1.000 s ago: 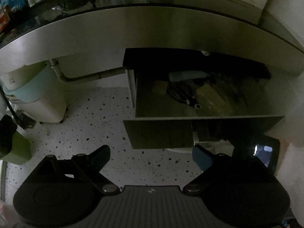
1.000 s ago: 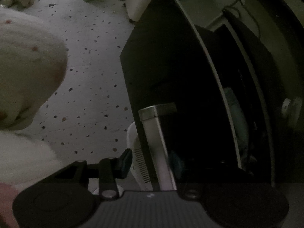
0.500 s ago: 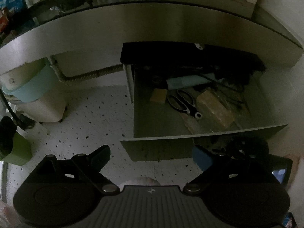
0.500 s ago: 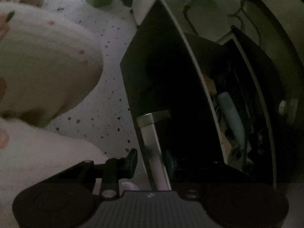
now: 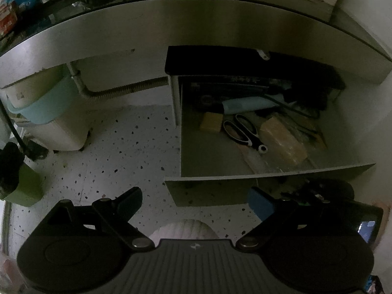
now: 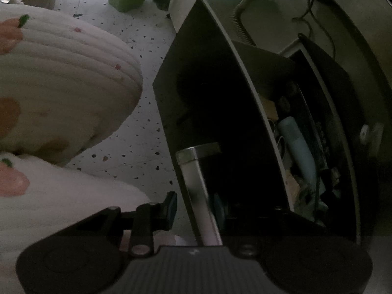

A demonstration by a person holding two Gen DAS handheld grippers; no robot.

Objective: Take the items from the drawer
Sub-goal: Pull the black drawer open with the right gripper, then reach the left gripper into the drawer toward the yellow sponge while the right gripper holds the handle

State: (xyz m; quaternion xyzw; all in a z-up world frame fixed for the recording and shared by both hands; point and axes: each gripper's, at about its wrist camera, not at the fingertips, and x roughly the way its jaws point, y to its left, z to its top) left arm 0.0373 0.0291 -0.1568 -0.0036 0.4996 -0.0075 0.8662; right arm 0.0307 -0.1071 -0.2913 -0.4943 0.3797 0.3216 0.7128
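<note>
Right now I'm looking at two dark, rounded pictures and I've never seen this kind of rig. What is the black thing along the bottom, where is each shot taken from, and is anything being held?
No robot here: a person carries a hand-held gripper in each hand, with a wide-angle camera on each looking along its two fingers. The black shape at the bottom of each picture is that gripper's own body.

The left gripper hangs in front of an open drawer under a counter, jaws wide apart, holding nothing. Inside lie scissors, a yellow sponge, a tan block and a pale blue tube.

The right gripper sees the same drawer from the side. Its jaws are closed on the drawer's metal handle. The pale padded shape on the left there is the person's patterned clothing.
</note>
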